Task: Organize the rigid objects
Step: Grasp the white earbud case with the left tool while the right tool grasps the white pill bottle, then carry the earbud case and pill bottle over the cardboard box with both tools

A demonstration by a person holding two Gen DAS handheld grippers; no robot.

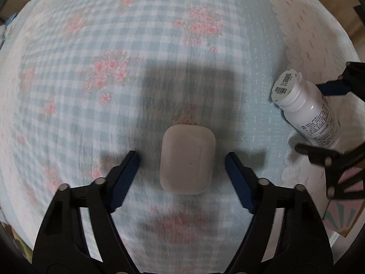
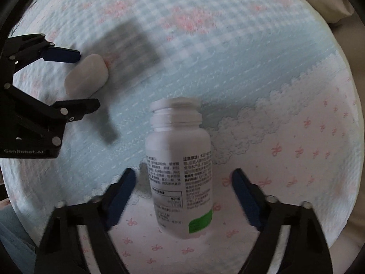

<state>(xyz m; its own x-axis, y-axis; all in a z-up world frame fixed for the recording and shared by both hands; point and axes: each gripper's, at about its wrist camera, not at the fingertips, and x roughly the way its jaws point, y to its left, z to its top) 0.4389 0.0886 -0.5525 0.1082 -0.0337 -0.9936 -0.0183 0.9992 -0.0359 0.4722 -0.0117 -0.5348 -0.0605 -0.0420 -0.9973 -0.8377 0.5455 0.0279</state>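
Note:
A small white rounded earbud case (image 1: 187, 158) lies on the checked bedspread, between the fingers of my left gripper (image 1: 182, 159), which is open and not touching it. A white pill bottle (image 2: 180, 169) with a printed label lies on its side between the fingers of my right gripper (image 2: 183, 178), which is open with a gap on each side. The bottle also shows in the left wrist view (image 1: 303, 109), with the right gripper (image 1: 319, 116) around it. The case (image 2: 86, 78) and left gripper (image 2: 87, 80) show at the left of the right wrist view.
The surface is a soft bedspread with a blue check and pink flowers (image 1: 114, 68), and a white part with pink bows (image 2: 296, 159) on the right. A colourful paper item (image 1: 342, 214) lies at the bedspread's right edge.

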